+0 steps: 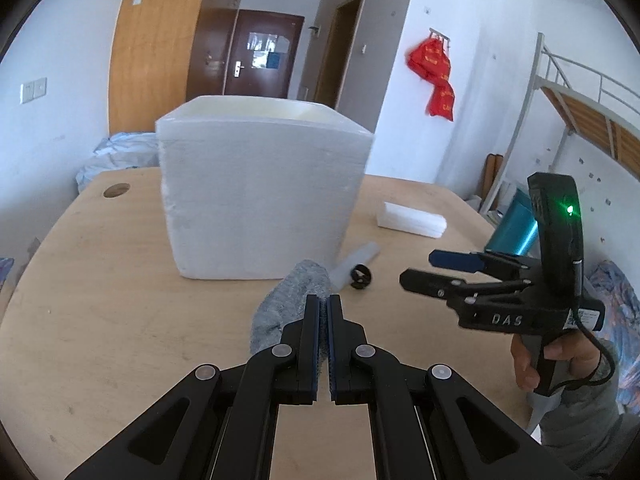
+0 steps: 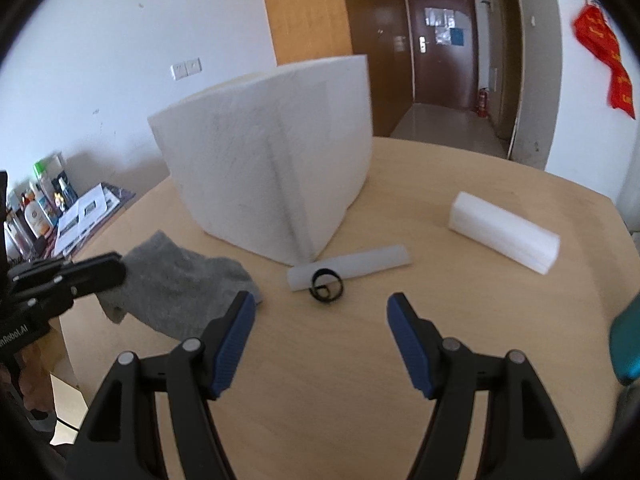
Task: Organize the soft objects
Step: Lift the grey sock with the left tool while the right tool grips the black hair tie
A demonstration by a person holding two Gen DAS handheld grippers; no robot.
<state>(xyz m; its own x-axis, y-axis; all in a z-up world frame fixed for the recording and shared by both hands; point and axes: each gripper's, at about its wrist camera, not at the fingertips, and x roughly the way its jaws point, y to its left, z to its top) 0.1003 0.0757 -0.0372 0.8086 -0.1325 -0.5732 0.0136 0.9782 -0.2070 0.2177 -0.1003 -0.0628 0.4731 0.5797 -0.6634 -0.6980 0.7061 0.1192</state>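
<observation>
The left gripper (image 1: 323, 308) is pressed together and pinches a gray sock (image 1: 288, 300). The sock hangs from the jaws just above the table (image 1: 100, 300), near the front of the big white foam box (image 1: 260, 196). The box is open on top, and it looks like the place where the soft things go.

The right gripper (image 2: 320, 312) is spread wide and holds nothing. It points down at a small black ring (image 2: 327, 283) that touches a soft white tube (image 2: 352, 266) on the table. A white foam block (image 2: 504, 236) lies well apart, off to the right.

The step now, I think, is to put the sock in the box. To do it well, lift the sock high so it clears the wall of the box. The sock is floppy, so its loose end may catch on the rim. Bring it over the middle of the opening, then let go.

The right gripper can go for the tube next. The ring sits right against the tube, so come down on the far part of the tube. Squeeze softly, because the tube may squash or roll.
</observation>
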